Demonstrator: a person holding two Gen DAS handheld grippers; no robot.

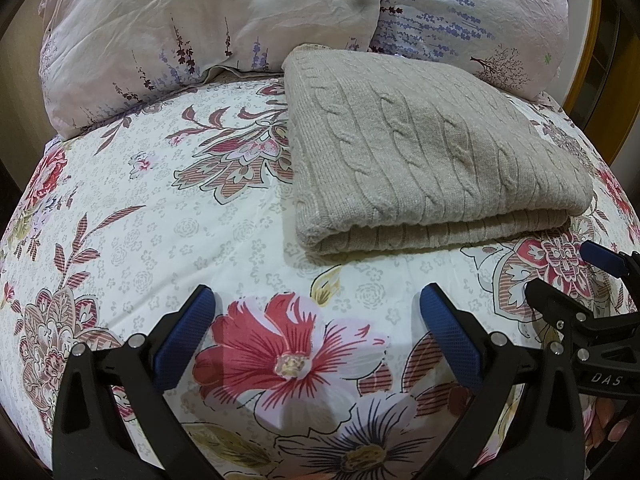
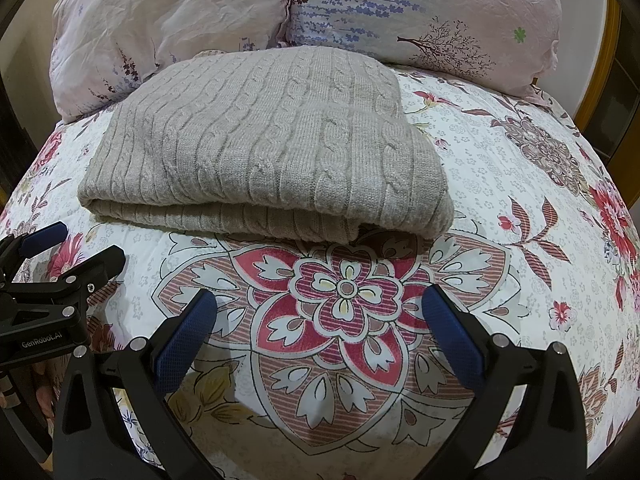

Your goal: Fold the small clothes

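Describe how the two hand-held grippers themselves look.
The left hand-held gripper and right hand-held gripper look alike: black angular frames with silver rivets and two fingers faced with blue, finely dimpled pads. White lettering reads "GenRobot.AI" on the left one's body and "DAS" on the right's. No sleeves show.

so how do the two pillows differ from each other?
The left pillow is mostly plain pale pink with sparse dark sprigs low down; the right pillow carries dense blue-purple lavender rows plus a bare tree. The folded sweater reaches back against the right pillow, while the left pillow has open bedspread before it. Both are wrinkled and lean side by side at the bed's head.
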